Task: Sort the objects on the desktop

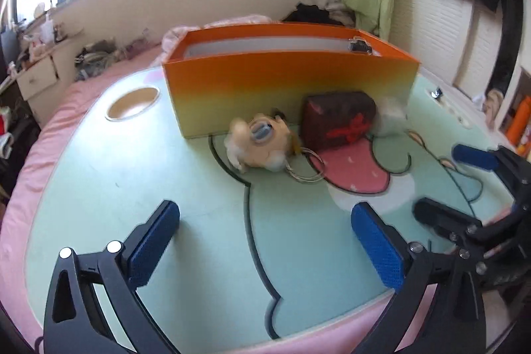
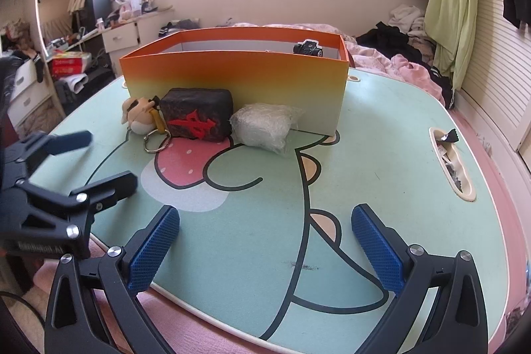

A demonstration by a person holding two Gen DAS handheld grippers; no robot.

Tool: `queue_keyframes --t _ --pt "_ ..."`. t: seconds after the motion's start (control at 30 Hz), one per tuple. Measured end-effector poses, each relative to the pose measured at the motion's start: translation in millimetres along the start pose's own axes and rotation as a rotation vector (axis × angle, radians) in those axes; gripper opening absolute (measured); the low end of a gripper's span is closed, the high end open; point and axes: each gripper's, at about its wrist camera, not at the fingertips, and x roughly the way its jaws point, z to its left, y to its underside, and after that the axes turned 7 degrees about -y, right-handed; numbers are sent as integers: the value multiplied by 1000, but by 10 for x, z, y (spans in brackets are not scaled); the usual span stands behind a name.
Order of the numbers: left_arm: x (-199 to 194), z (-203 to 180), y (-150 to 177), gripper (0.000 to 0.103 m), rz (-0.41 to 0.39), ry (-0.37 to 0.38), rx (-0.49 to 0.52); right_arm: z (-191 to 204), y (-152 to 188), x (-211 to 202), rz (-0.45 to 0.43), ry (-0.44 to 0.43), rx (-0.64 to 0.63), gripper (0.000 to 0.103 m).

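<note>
Your left tool [image 1: 265,241] and right tool [image 2: 265,246] both stand released, nothing between their pads; on the worktop [image 2: 381,161], against the orange box [image 2: 239,78], sit a plush keychain [image 2: 141,116], a dark block [image 2: 196,117] with a red character, and a white wrapped bundle [image 2: 264,125].

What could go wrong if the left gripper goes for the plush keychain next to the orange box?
The plush keychain lies touching the dark block, so the open left gripper may nudge or catch the block too. Its metal ring trails loose on the table and might snag or dangle on lifting. The orange box stands right behind, and a finger could push it back.
</note>
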Motion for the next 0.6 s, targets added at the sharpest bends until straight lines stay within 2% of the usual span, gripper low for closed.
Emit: queue_keyframes --t 0.6 --pt "11 29 49 103 -4 -3 -1 -14 10 -5 1 -3 -3 103"
